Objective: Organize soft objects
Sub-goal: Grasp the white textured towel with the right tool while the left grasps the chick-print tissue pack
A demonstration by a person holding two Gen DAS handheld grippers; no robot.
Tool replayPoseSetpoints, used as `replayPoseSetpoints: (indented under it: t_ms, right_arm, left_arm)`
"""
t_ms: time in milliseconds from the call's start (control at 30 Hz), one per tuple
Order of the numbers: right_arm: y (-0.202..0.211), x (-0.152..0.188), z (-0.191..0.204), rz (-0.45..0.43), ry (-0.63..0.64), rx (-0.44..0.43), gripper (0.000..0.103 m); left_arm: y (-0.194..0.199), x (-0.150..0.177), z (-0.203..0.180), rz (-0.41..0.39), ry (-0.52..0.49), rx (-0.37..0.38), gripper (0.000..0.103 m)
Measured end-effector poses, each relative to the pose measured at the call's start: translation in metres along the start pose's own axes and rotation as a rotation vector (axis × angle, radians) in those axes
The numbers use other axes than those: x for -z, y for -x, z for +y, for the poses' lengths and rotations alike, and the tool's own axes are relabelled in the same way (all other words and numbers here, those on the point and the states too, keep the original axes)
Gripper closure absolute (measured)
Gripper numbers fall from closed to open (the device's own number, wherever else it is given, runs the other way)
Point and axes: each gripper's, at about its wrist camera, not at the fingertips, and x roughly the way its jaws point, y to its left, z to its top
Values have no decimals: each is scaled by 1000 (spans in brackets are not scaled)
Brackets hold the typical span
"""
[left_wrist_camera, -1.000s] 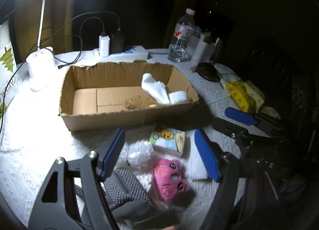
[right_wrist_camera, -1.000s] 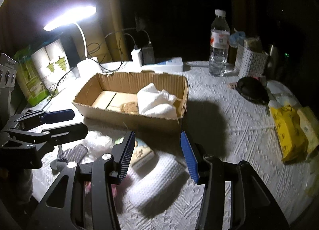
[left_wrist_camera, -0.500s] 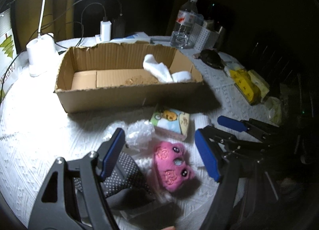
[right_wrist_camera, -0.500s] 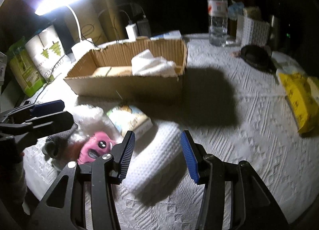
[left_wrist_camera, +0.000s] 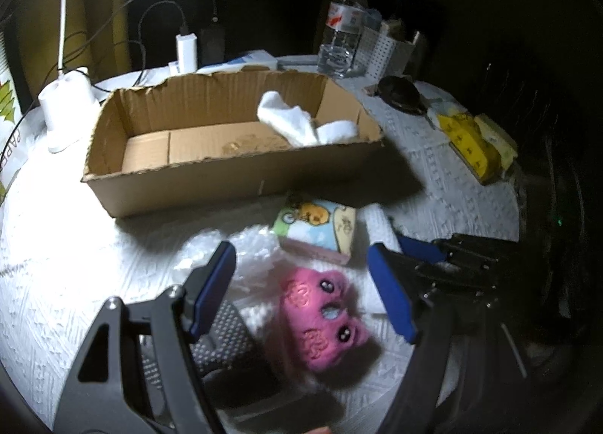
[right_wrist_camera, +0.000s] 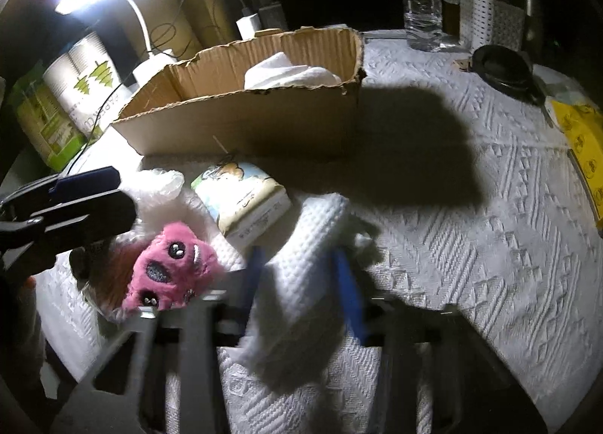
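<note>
A cardboard box [left_wrist_camera: 241,170] holds a white sock [left_wrist_camera: 297,121]. In front of it lie a pink plush toy [left_wrist_camera: 324,317], a cartoon-printed tissue pack [left_wrist_camera: 316,226], crinkled clear plastic [left_wrist_camera: 241,249] and a grey dotted cloth [left_wrist_camera: 222,340]. My left gripper [left_wrist_camera: 301,291] is open, its jaws on either side of the pink toy. My right gripper [right_wrist_camera: 301,283] has closed on a rolled white waffle towel [right_wrist_camera: 305,272], which bunches between the blue pads. The pink toy [right_wrist_camera: 169,264] and tissue pack [right_wrist_camera: 241,196] lie left of it.
A water bottle [left_wrist_camera: 341,31], white basket [left_wrist_camera: 384,53], black case [left_wrist_camera: 399,95] and yellow packets [left_wrist_camera: 475,140] sit at the back right. A lamp base [left_wrist_camera: 66,102], charger and power strip [left_wrist_camera: 226,61] stand behind the box. Paper-roll packs [right_wrist_camera: 64,95] stand left.
My right gripper has dropped forward onto the white towel and closed on it. My left gripper has moved closer over the pink toy, still open.
</note>
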Motion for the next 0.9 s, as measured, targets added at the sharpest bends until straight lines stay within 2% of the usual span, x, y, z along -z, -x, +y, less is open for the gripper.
replayPoseSetpoints:
  t_ms: [67, 133, 600, 900]
  right_arm:
    - [3, 1, -4, -5, 5, -16, 92]
    - [7, 1, -8, -18, 3, -19, 93]
    - [48, -2, -65, -128, -75, 2, 94]
    - [77, -6, -87, -214, -112, -1, 93]
  left_arm:
    - [-5, -1, -4, 9, -8, -1, 29]
    - [-11, -4, -9, 19, -18, -2, 29]
    - [-62, -19, -45, 101, -90, -6, 29]
    - [-72, -26, -47, 81, -108, -124, 29]
